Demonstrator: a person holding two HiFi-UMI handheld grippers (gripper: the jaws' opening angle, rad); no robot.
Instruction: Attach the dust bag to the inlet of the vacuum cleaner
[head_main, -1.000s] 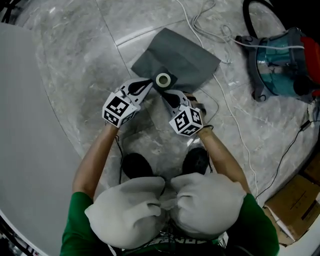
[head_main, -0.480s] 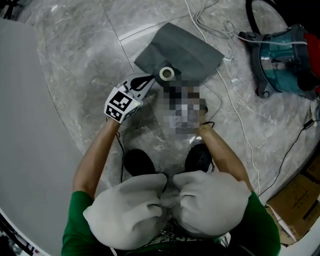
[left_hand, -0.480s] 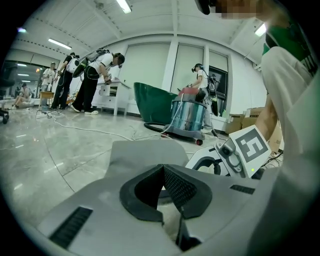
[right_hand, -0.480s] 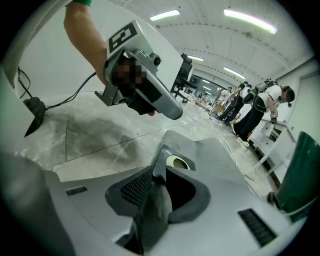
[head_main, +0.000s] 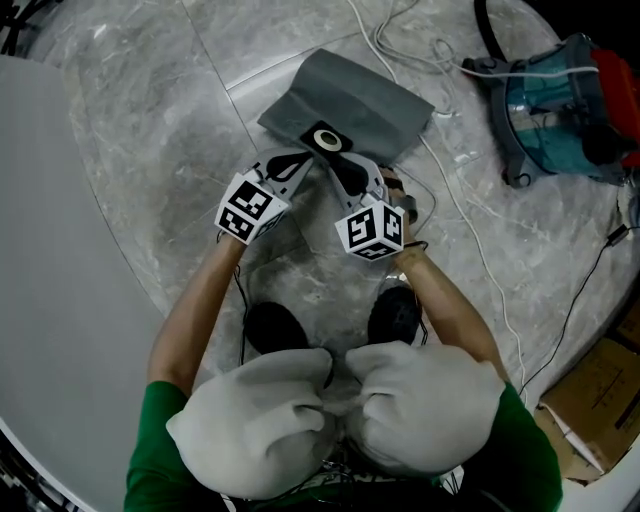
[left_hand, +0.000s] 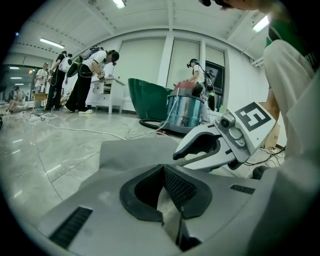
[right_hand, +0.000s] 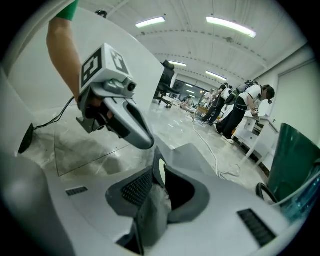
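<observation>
The person crouches over a grey marble floor (head_main: 150, 130) and holds one tool in each hand. The dust bag (head_main: 365, 95), flat and dark grey, lies on the floor just in front of the two tools, and its round collar (head_main: 325, 138) with the pale ring is at the near edge, between the tips of the tools. The left tool (head_main: 303, 160) comes to the collar from the left side; in the left gripper view its jaws are pressed together on a thin fold of the grey bag fabric. The right tool (head_main: 338, 165) comes from the right side, and in the right gripper view its jaws also pinch the grey fabric, with the pale ring of the collar just beyond the tips. The two tools are very near to each other, and each is visible in the view of the other. The vacuum cleaner (head_main: 565, 100), with a blue-green body and a red part, stands well apart from the bag, at the upper right. A white cable (head_main: 470, 215) runs over the floor between the bag and the vacuum cleaner.
</observation>
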